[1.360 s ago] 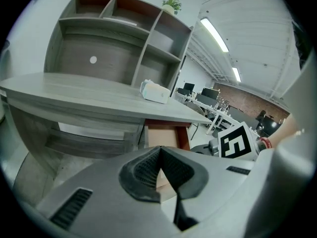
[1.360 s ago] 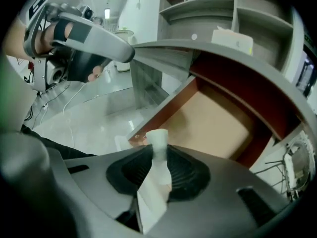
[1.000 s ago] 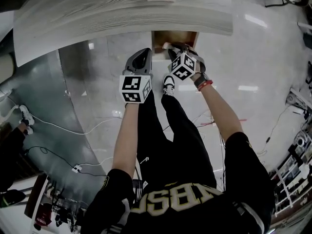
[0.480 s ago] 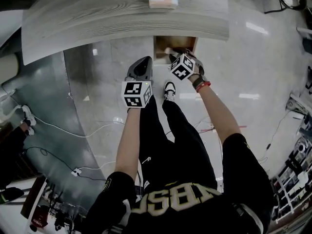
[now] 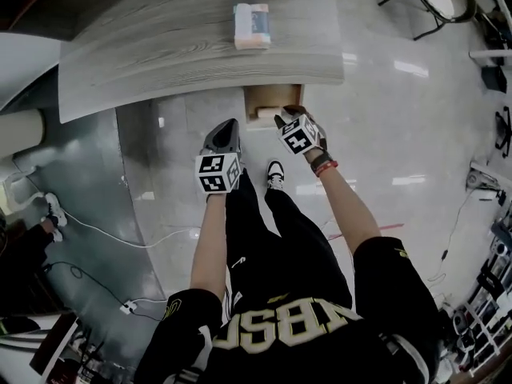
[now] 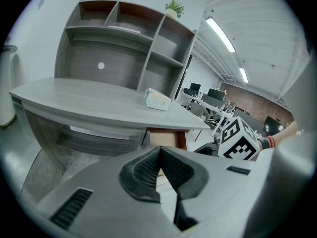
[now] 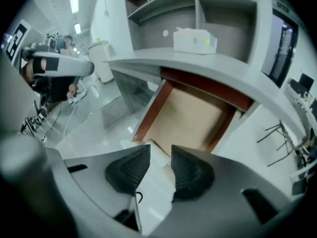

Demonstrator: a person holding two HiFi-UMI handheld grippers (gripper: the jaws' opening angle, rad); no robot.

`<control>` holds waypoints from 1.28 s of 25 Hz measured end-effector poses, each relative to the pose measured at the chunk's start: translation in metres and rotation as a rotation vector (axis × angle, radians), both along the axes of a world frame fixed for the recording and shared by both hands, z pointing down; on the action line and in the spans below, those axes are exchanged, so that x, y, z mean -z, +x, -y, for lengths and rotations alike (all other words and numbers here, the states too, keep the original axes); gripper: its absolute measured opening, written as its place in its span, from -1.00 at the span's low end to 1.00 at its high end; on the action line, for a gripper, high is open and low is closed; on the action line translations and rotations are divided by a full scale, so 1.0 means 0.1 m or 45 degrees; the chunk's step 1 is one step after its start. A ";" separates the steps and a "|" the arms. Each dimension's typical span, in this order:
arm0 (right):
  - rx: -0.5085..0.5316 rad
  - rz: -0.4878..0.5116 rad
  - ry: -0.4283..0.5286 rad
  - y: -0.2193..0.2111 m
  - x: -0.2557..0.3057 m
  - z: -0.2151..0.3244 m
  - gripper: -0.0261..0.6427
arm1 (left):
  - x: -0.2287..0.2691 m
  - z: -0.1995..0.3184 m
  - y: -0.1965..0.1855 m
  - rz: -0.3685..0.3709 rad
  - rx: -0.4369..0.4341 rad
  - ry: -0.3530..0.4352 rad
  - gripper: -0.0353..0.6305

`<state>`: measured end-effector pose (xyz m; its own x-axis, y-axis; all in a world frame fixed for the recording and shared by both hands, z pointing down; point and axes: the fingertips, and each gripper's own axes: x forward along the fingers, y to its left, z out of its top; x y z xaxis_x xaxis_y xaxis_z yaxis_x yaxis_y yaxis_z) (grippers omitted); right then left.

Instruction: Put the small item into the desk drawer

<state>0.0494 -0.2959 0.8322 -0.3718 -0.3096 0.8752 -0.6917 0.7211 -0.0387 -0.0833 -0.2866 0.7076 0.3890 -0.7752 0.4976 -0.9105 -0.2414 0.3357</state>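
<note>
desk (image 5: 160, 62) — grey wood | on top: pale box (image 5: 251, 26)

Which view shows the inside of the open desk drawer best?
The right gripper view: the drawer fills the centre, its pale bottom and reddish sides plain. The head view shows only a sliver under the desk; the left gripper view, a narrow strip.

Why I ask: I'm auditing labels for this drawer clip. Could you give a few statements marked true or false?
1. The desk drawer is pulled open. True.
2. The box lies in the drawer. False: it sits on the desk top.
3. The left hand-held gripper holds the small white item. False: its jaws are together, empty; the item stands between the right hand-held gripper's opening jaws.
4. The right hand-held gripper points toward the drawer. True.
</note>
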 end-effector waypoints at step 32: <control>-0.543 0.607 0.784 0.77 4.27 0.00 -0.75 | 3.52 -0.09 0.05 0.064 0.098 0.664 -0.85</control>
